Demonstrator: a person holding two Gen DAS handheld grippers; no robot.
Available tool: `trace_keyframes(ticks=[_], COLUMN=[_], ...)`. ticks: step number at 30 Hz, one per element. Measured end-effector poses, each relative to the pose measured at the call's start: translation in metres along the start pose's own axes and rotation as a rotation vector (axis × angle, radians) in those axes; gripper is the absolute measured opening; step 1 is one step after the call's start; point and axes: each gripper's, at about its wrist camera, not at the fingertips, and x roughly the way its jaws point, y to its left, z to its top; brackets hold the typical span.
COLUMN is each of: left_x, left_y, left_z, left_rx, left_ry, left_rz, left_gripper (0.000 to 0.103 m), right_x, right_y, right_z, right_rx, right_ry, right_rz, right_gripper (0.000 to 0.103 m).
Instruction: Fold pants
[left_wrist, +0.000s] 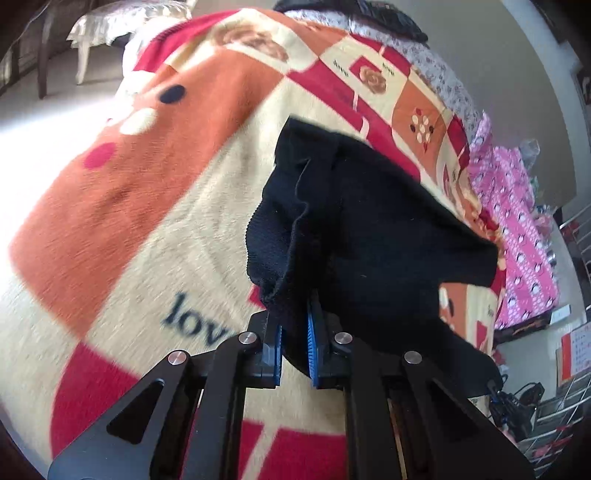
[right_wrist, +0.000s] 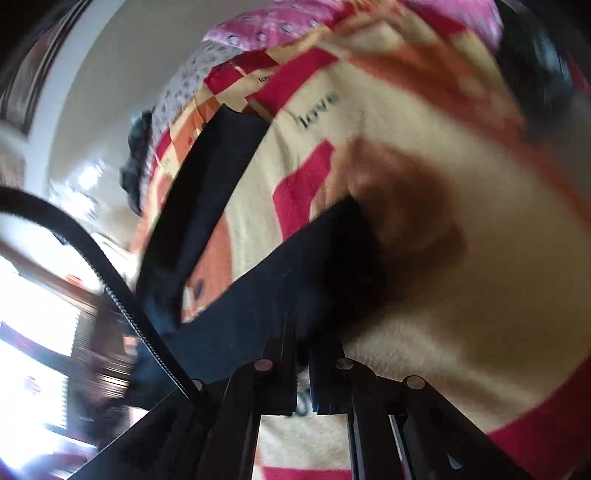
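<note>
now both clamped: left gripper (left_wrist: 295, 332) pinching black pants (left_wrist: 362, 236), right gripper (right_wrist: 303, 354) likewise, cloth lifted above blanket (left_wrist: 155, 229) middle; barely begun, no fold laid yet.

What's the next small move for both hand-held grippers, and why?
Probably lift both together to raise the black pants off the blanket. The left hand-held gripper is clamped on bunched fabric, the right hand-held gripper looks shut on another edge, and the rest sags.
</note>
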Motion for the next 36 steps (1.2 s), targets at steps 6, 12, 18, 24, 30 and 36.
trace_keyframes(ticks=[6,12,18,24,30,36], left_x=[-0.064,-0.086,-0.070,-0.087,-0.118,-0.115], left_y=[0.030,0.072,0.079,0.094,0.096,0.027], left_z=[-0.039,-0.075,-0.082,-0.076,-0.059,-0.064], left_rx=[-0.069,-0.143,-0.087,-0.067,-0.050,0.116], left_ry=[-0.091,-0.084,-0.045,-0.086,-0.183,-0.200], left_rz=[0.046,0.097,0.153,0.224,0.326,0.218], left_gripper=[0.009,0.009,0.017,0.027,0.027,0.027], right_x=[-0.031,-0.026,-0.002,-0.018,-0.048,-0.054], right_y=[0.023,0.025,0.022,0.013,0.019,0.066], right_z=[-0.018,-0.053,-0.064,-0.058,-0.044,-0.032], right_rx=[-0.066,-0.073,-0.134,-0.152,-0.239,-0.396], right_ry=[0.061,0.154,0.204,0.148,0.034,-0.010], right_rz=[0.032,0.044,-0.067,-0.145,-0.292,-0.263], right_gripper=[0.004,0.004,0.004,0.009,0.010,0.010])
